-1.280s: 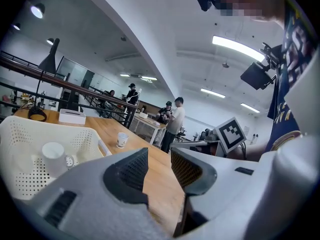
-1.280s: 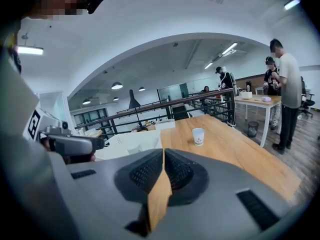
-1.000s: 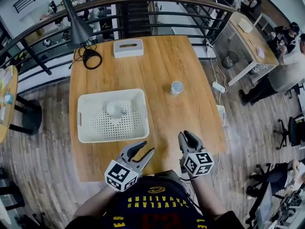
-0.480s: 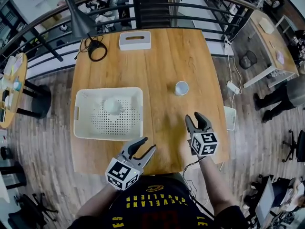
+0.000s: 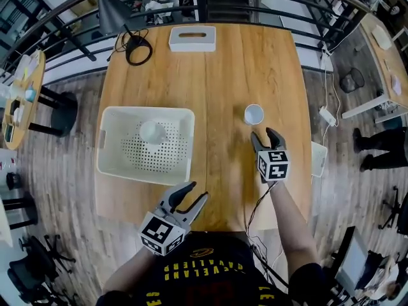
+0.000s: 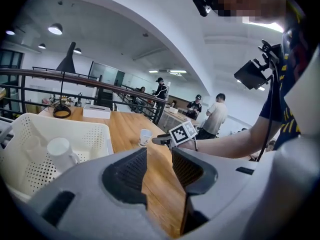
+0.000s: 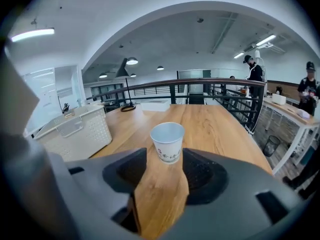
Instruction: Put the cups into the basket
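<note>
Illegible print point(image 7: 168, 155) on paper cup point(image 7: 167, 133)

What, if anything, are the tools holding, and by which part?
Nothing. The right tool is opening its jaws, empty, with the white paper cup standing just ahead, untouched; the left tool is open and empty.

You have one white paper cup point(image 5: 254, 114) standing upright and open-mouthed on the wooden table point(image 5: 217, 75), right of centre, with small print on its side. Your second cup point(image 5: 153, 132), also white, lies tilted inside the basket point(image 5: 143, 164), near its far side. The basket is white plastic, rectangular, with a perforated floor and walls, and sits on the table's left half, well apart from the standing cup.
</note>
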Motion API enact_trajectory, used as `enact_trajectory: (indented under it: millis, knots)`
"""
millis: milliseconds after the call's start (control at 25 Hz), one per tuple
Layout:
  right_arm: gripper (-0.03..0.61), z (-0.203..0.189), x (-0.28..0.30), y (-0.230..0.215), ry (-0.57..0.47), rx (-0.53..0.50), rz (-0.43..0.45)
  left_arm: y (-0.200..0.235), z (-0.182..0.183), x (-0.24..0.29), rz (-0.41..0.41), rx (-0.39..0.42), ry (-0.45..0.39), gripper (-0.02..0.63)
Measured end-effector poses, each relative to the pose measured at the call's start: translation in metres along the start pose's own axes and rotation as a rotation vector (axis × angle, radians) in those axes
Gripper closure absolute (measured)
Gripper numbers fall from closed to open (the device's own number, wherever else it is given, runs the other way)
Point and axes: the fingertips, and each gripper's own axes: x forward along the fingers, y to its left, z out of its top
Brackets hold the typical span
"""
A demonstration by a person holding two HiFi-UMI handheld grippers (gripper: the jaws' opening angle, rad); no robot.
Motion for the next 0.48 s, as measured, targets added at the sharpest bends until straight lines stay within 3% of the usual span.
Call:
enact_trajectory:
  millis: [240, 480]
  knots:
    - [0.321, -0.010, 0.036, -0.007, 0.058, -0.006, 0.025, 0.012, -0.004, -0.005, 0.056, -0.033, 0.002, 0.465]
    - [0.316, -0.013, 0.061, -0.011, 0.084, -0.045, 0.017, 0.020, -0.010, -0.006, 0.077, -0.057, 0.008, 0.465]
